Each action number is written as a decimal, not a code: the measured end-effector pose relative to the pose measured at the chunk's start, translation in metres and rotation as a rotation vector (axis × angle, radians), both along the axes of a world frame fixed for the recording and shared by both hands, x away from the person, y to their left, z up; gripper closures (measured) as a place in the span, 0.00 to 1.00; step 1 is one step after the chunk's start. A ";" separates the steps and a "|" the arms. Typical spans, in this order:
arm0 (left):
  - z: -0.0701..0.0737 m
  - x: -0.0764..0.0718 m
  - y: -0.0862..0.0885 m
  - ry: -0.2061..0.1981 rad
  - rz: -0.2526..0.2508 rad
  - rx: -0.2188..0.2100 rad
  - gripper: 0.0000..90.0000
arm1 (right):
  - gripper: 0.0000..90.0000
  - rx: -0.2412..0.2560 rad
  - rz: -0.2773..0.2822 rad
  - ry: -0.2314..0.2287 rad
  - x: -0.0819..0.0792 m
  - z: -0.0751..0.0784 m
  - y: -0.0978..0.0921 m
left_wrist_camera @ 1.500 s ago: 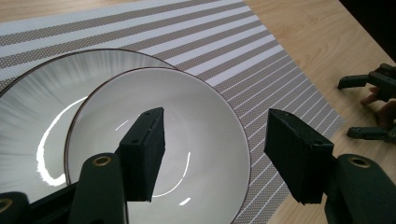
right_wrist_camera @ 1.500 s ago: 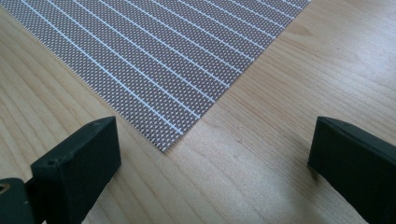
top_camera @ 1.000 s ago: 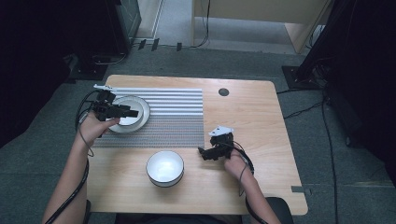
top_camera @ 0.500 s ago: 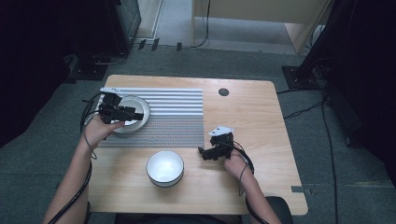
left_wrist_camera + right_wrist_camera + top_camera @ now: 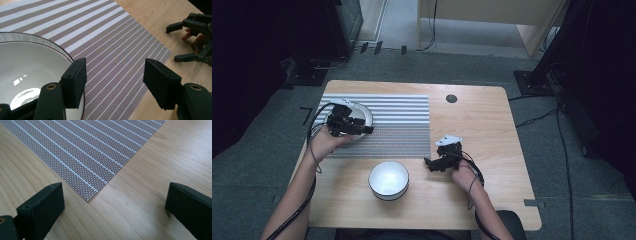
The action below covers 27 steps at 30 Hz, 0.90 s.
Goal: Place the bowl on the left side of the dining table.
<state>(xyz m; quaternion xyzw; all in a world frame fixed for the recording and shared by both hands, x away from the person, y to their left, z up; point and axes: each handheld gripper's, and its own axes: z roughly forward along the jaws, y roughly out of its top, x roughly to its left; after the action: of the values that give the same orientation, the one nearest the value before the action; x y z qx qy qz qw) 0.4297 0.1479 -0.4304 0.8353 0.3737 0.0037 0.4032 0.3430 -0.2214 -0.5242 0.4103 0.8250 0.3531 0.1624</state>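
Observation:
A white plate (image 5: 362, 112) with a dark rim lies on the left part of a grey striped mat (image 5: 402, 125). My left gripper (image 5: 368, 129) hovers over the plate's near right edge. In the left gripper view it (image 5: 115, 80) stands open: one jaw is over the plate (image 5: 30, 62) rim, and only the mat (image 5: 112, 37) lies between the jaws. My right gripper (image 5: 428, 164) rests open on the wood by the mat's near right corner. In the right gripper view it (image 5: 112, 202) frames that mat (image 5: 87, 150) corner and holds nothing.
A white bowl (image 5: 388, 180) with a dark base stands on the wooden table (image 5: 492, 130) near the front edge, between my two hands. A round dark cable hole (image 5: 451, 98) sits at the back. The right gripper (image 5: 192, 40) shows far off in the left gripper view.
My left hand and gripper have shifted a little to the right and nearer over the plate. The right gripper and the bowl have stayed put.

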 end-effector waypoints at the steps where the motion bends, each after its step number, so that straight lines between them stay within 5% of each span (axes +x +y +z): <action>1: -0.001 -0.001 -0.001 -0.002 -0.003 0.002 0.39 | 0.02 0.000 0.000 0.000 0.000 0.000 0.000; 12: -0.012 -0.005 -0.011 -0.024 -0.026 -0.017 0.38 | 0.02 0.000 0.000 0.000 0.000 0.000 0.000; 22: -0.023 -0.007 -0.019 -0.034 -0.035 0.011 0.37 | 0.02 0.000 0.000 0.000 0.000 0.000 0.000; 23: -0.026 -0.009 -0.020 -0.069 -0.023 0.014 0.37 | 0.02 0.000 0.000 0.000 0.000 0.000 0.000; 27: -0.031 -0.010 -0.024 -0.077 -0.029 0.006 0.37 | 0.02 0.000 0.000 0.000 0.000 0.000 0.000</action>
<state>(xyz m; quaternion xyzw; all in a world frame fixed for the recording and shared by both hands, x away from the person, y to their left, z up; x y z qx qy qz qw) 0.4196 0.1241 -0.4614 0.8412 0.3454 0.0312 0.4149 0.3430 -0.2214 -0.5242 0.4100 0.8251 0.3531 0.1624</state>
